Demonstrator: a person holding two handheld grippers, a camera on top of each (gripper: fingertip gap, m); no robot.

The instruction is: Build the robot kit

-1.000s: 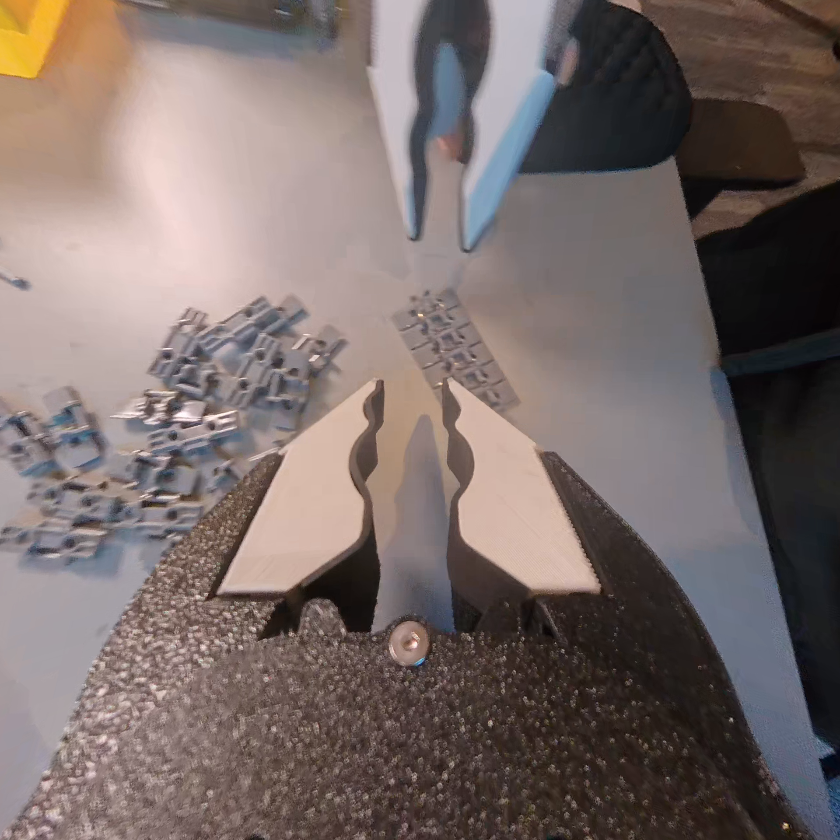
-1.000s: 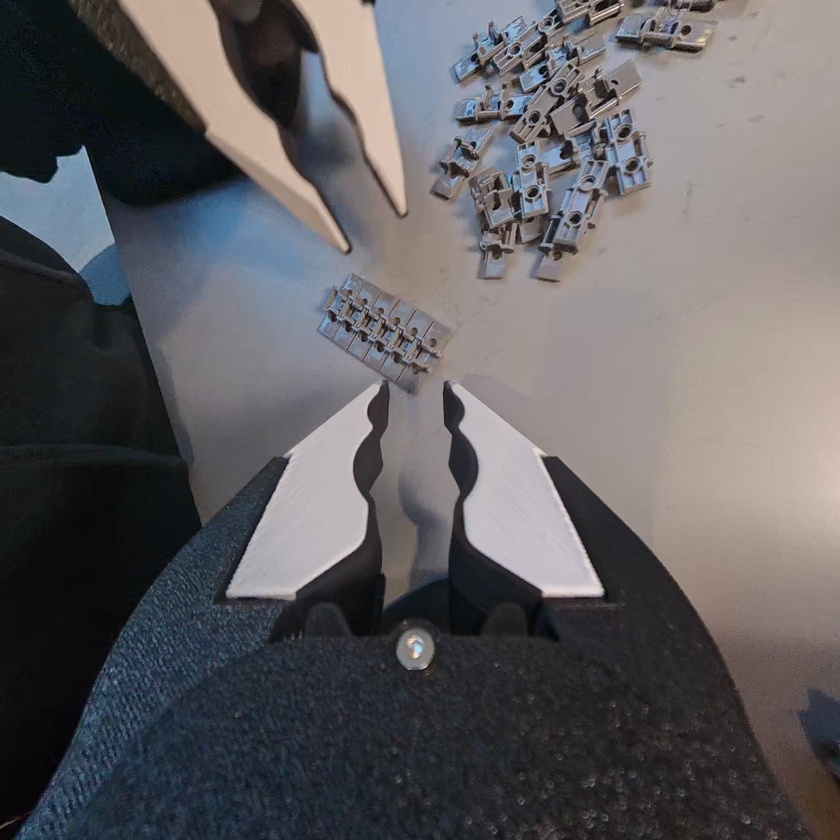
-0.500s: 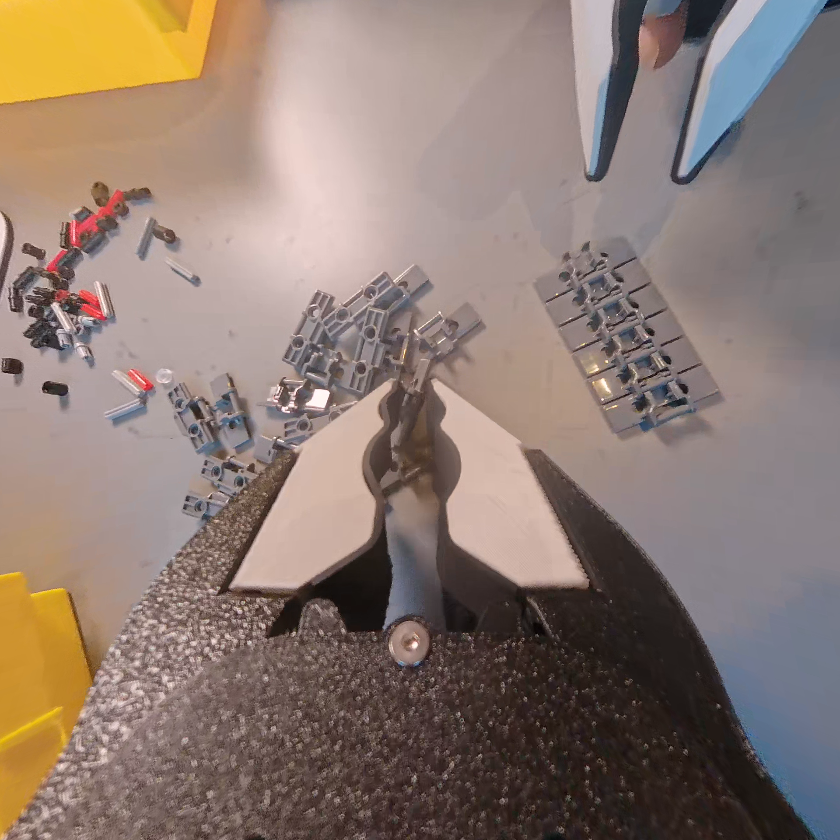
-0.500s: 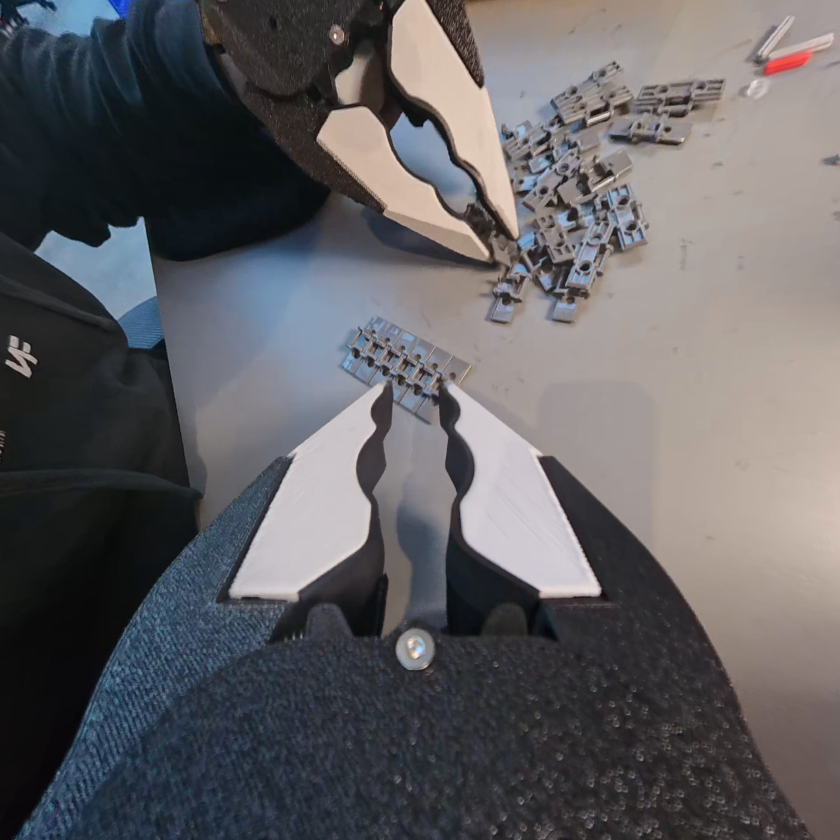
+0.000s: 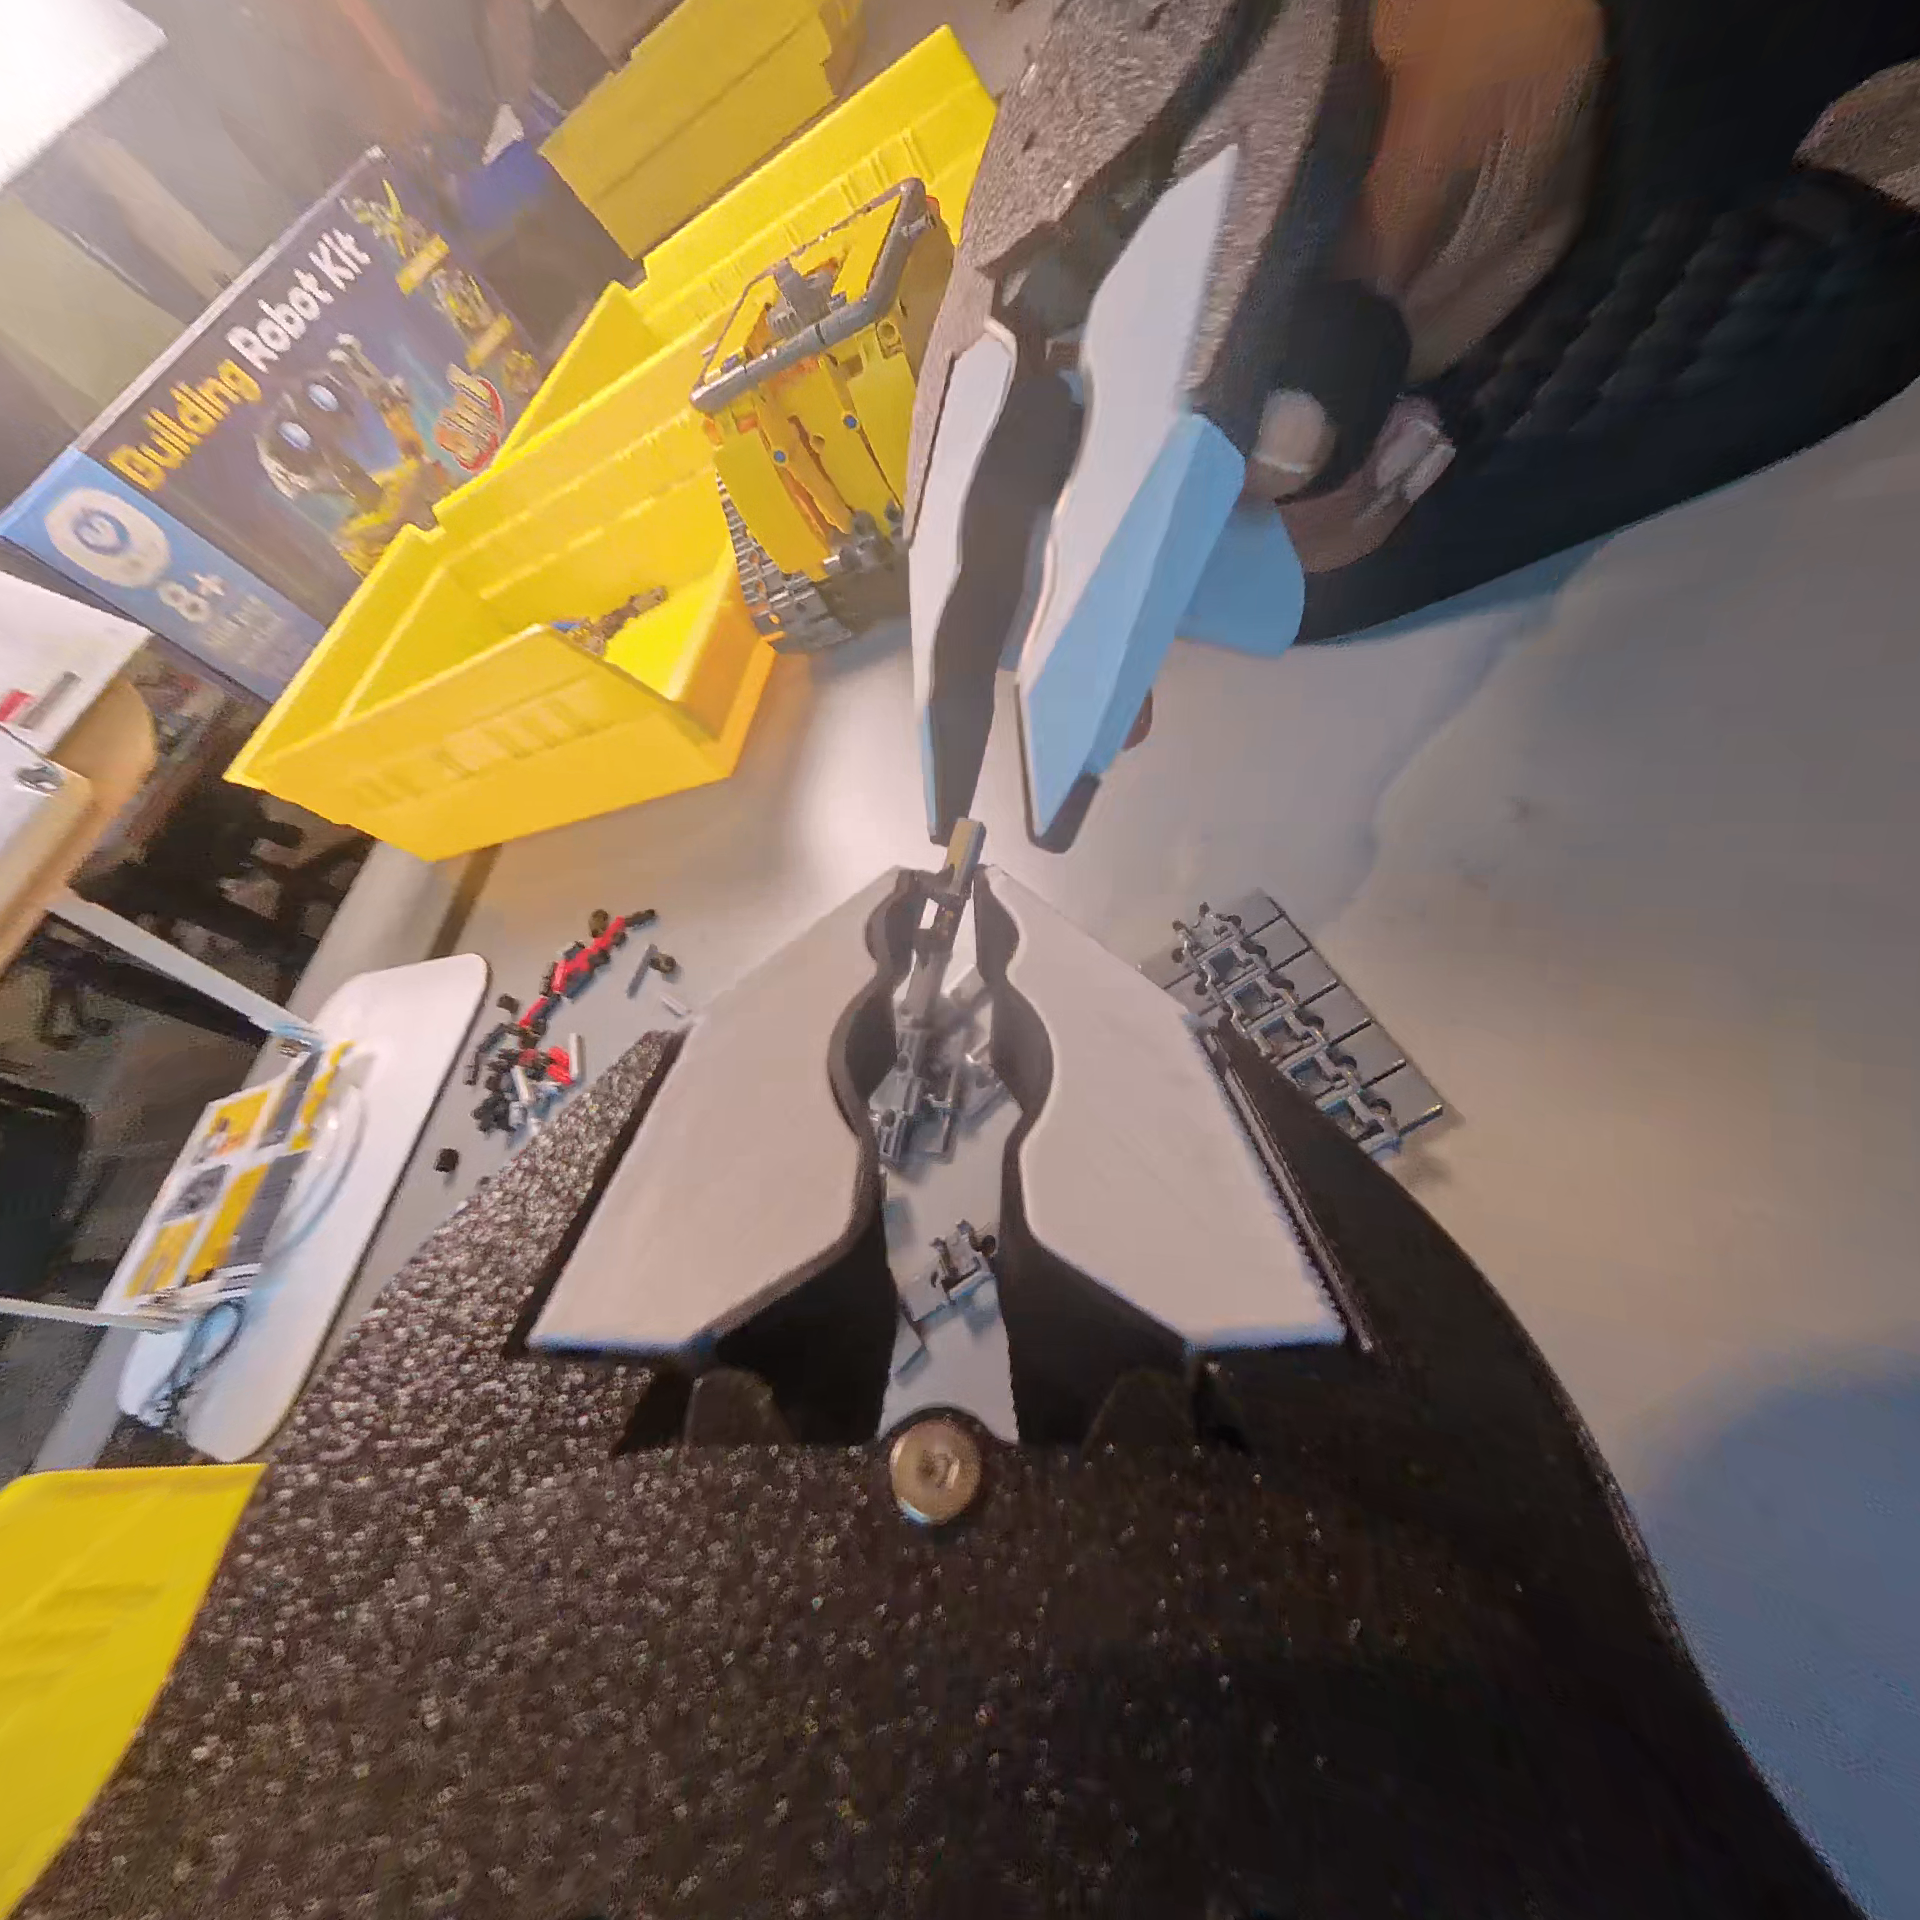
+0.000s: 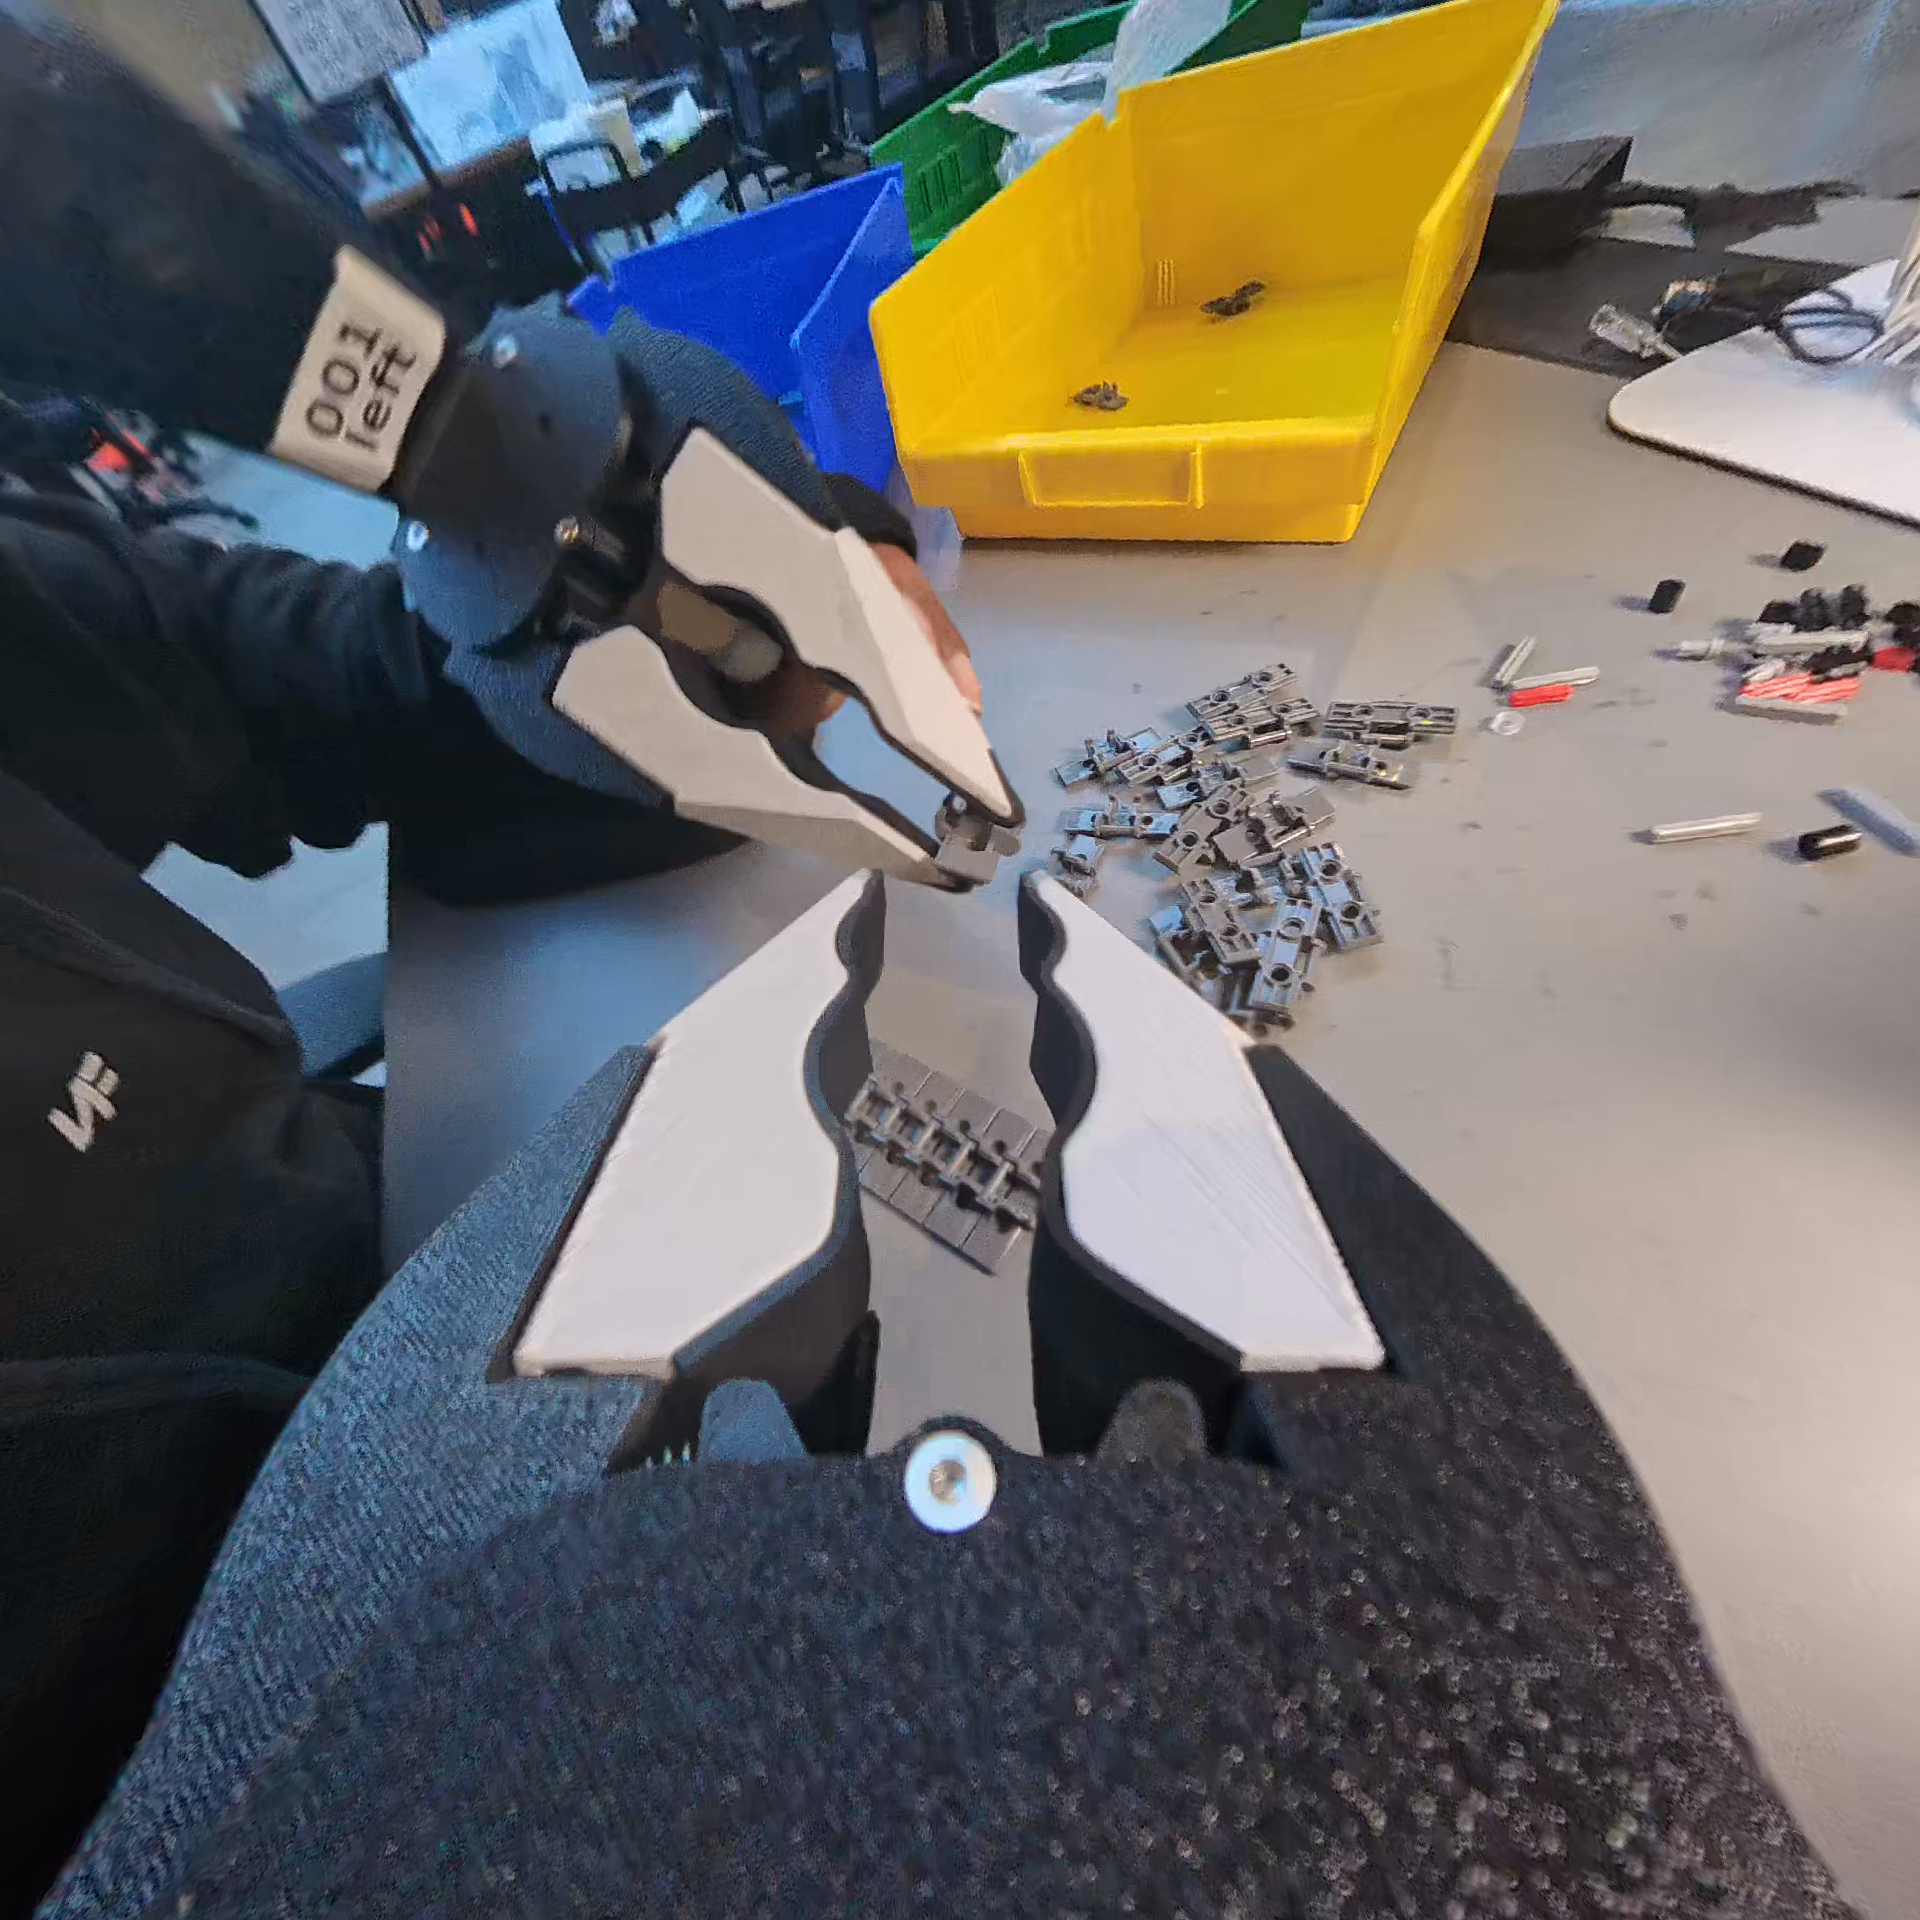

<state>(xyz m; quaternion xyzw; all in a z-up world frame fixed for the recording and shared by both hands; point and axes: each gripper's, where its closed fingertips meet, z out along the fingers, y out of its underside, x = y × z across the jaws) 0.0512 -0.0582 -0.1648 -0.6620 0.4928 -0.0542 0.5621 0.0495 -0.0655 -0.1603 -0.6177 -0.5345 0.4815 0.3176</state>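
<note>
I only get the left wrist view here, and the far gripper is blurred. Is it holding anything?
Observer: No. The right gripper is open and empty; an assembled grey track strip lies on the table between its fingers.
Operator: Where are the loose pieces?
Observer: A pile of loose grey plastic track links lies beside the left gripper, which pinches one grey link.
Operator: Other containers?
Observer: A blue plastic bin and a green bin stand left of the yellow plastic bin.
</note>
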